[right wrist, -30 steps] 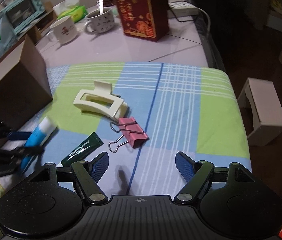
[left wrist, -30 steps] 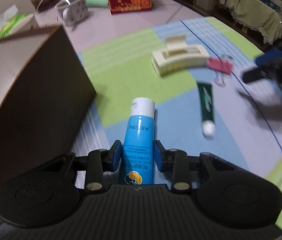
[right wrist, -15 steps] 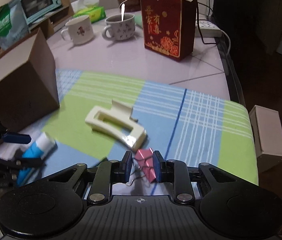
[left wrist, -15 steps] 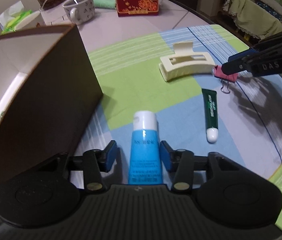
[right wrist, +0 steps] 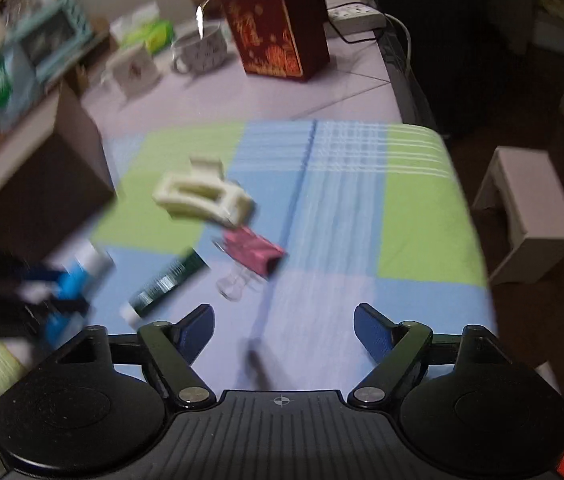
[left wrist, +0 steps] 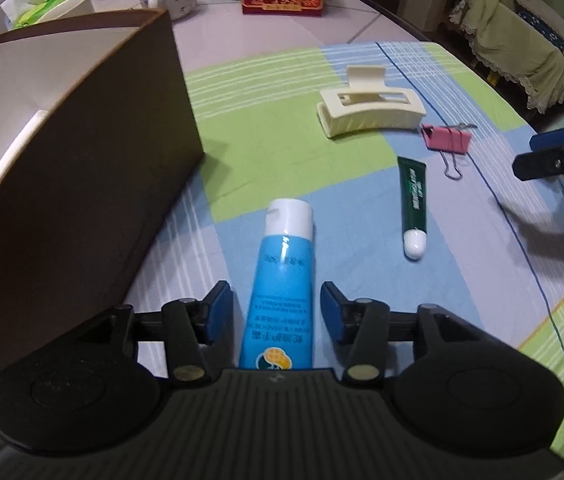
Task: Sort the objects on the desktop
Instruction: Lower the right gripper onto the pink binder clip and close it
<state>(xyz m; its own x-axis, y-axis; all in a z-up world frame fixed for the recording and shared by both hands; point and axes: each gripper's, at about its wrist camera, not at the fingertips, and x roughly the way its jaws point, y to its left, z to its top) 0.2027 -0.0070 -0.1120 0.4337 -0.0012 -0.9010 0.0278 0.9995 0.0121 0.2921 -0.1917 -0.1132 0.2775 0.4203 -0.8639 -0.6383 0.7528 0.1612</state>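
A blue tube with a white cap (left wrist: 284, 280) lies on the checked cloth (left wrist: 282, 140) between the fingers of my left gripper (left wrist: 276, 312), which is open with a gap on each side. The tall brown box (left wrist: 82, 140) stands just left of it. My right gripper (right wrist: 284, 328) is open wide and holds nothing. Ahead of it on the cloth lie the pink binder clip (right wrist: 252, 252), the cream hair claw (right wrist: 202, 196) and a dark green tube (right wrist: 166, 284). The right wrist view is blurred by motion.
A red gift box (right wrist: 278, 28), two mugs (right wrist: 202, 52) and a tissue pack (right wrist: 150, 32) stand at the back of the table. A power strip (right wrist: 356, 16) lies at the far right corner. A white stool (right wrist: 530, 216) stands beyond the table's right edge.
My left gripper has opened off the blue tube, which now rests on the cloth. My right gripper shut on the pink binder clip, then let it go and drew back.
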